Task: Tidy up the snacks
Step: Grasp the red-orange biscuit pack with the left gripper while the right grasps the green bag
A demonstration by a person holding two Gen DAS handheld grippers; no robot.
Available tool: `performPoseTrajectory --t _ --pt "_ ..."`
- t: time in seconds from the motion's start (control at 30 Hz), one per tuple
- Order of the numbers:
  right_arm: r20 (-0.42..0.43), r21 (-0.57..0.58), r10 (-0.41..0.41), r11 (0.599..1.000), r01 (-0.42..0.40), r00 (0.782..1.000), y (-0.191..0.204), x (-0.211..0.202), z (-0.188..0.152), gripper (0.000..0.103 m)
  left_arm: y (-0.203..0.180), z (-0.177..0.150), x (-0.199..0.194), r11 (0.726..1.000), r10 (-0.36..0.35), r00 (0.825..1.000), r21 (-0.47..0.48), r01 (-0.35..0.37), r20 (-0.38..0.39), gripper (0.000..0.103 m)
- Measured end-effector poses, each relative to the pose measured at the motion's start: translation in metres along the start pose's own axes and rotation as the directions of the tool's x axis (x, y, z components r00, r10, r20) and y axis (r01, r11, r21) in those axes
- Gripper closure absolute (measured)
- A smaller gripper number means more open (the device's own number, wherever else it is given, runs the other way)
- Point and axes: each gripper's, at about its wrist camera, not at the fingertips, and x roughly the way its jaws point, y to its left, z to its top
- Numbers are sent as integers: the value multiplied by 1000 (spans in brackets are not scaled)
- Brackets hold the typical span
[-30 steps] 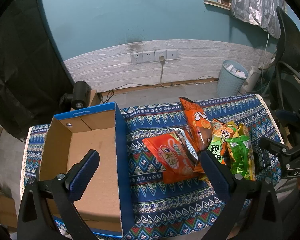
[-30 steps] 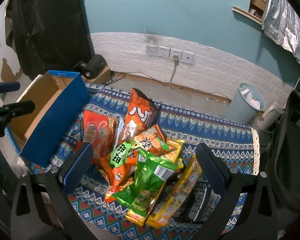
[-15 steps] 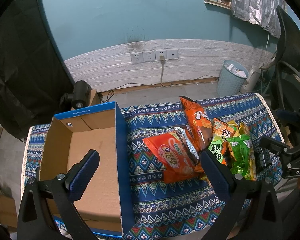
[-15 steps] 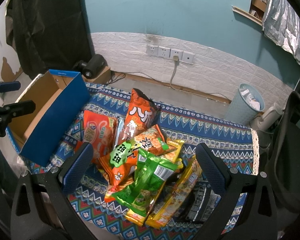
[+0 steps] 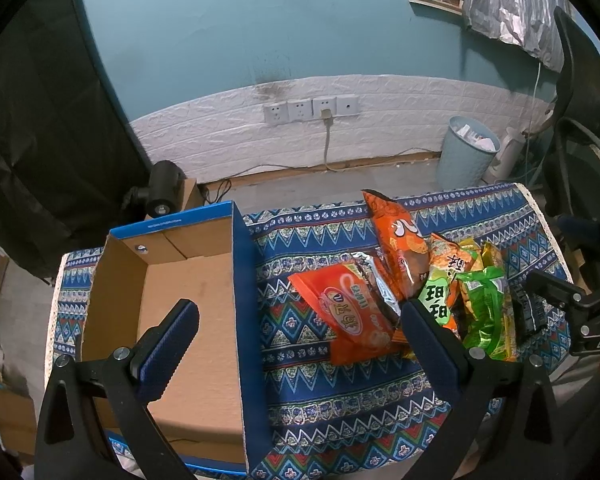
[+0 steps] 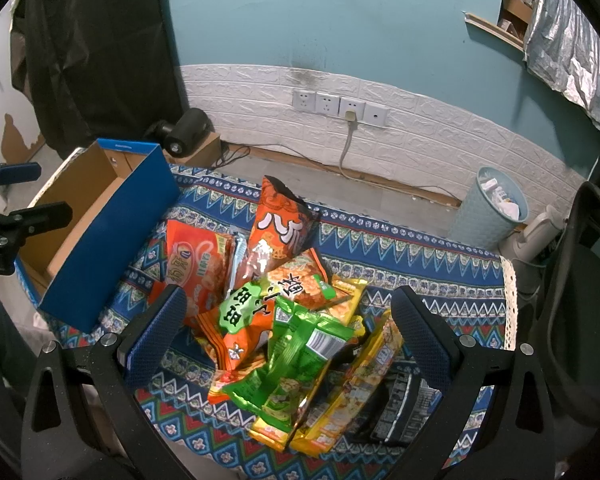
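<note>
A heap of snack bags lies on the patterned cloth: a flat orange-red bag (image 5: 348, 312) (image 6: 198, 268), a tall orange bag (image 5: 400, 236) (image 6: 280, 228), a green bag (image 5: 482, 308) (image 6: 296, 364), yellow packets (image 6: 356, 392) and a black packet (image 6: 400, 412). An empty blue cardboard box (image 5: 188, 292) (image 6: 100, 224) stands to their left. My left gripper (image 5: 296, 320) hovers open over the box's right wall. My right gripper (image 6: 288, 316) hovers open above the heap, nothing between its fingers.
The table's blue patterned cloth (image 5: 332, 392) ends at a white fringe on the right (image 6: 510, 304). Behind are a wall with sockets (image 5: 312, 110), a blue waste bin (image 5: 466, 156), a black lamp head (image 5: 162, 192) and an office chair (image 6: 592, 280).
</note>
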Motion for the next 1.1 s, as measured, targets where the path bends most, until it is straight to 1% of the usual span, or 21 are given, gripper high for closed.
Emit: performPoseTrajectory --t 0.13,0.3,0.47,0.6,0.73,0.8,0.97,1.0,1.07,1.1 --pt "-6 1 -6 1000 6 1000 -1 1 0 3 0 -1 6 1000 7 1000 -6 -7 -13 1" --pt "-38 25 -13 1000 14 999 -8 7 -1 3 1 -3 29 1000 -6 997 -30 4 -80 1" --pt "-86 55 -25 998 30 996 -14 22 -4 3 -1 -8 55 998 -28 986 -55 19 -164 1" --pt "-153 78 -26 996 38 988 -17 44 -14 3 -11 -13 77 999 -17 975 -36 9 -223 1" --pt "-222 101 -19 994 43 975 -16 66 -28 3 -19 -17 100 999 -27 957 -42 16 -287 1" --pt "-250 109 -20 993 48 968 -15 74 -35 3 -21 -18 111 999 -20 950 -45 7 -313 1" --pt "-300 124 -31 990 72 954 -13 90 -47 3 -23 -20 134 995 -52 927 -96 17 -372 1" --pt "-309 131 -30 989 73 951 -13 93 -49 4 -24 -20 138 994 -56 923 -103 18 -380 1" --pt "-325 147 -21 987 72 946 -13 99 -52 9 -27 -19 145 994 -59 918 -112 16 -391 1" --pt "-334 150 -19 986 73 942 -13 102 -54 14 -28 -19 149 993 -59 917 -116 14 -395 1"
